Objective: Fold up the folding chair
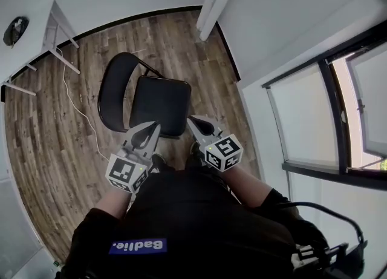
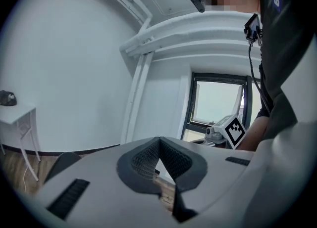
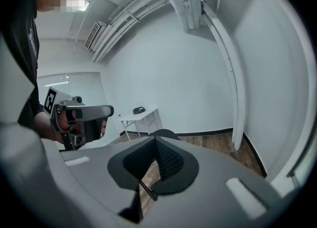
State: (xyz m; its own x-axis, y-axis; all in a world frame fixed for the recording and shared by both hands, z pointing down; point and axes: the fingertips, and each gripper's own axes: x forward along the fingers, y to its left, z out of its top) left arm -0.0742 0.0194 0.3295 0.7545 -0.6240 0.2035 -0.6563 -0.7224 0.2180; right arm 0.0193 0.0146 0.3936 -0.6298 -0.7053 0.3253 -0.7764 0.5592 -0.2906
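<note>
Wood-plank floor, white walls. One black folding chair point(image 1: 160, 105) stands unfolded on the floor just ahead of the person. Its backrest is at the head view's left and its seat toward the right, so the back-to-front axis runs across the view. Two grippers, left gripper point(image 1: 152, 130) and right gripper point(image 1: 193, 121): jaws pressed together, nothing between them, tips near the seat's near edge. One white table point(image 1: 55, 26) stands well apart.

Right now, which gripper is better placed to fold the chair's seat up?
Probably left. In the head view the left gripper points at the front edge of the seat, while the right gripper sits off its corner. Both are shut and empty.
</note>
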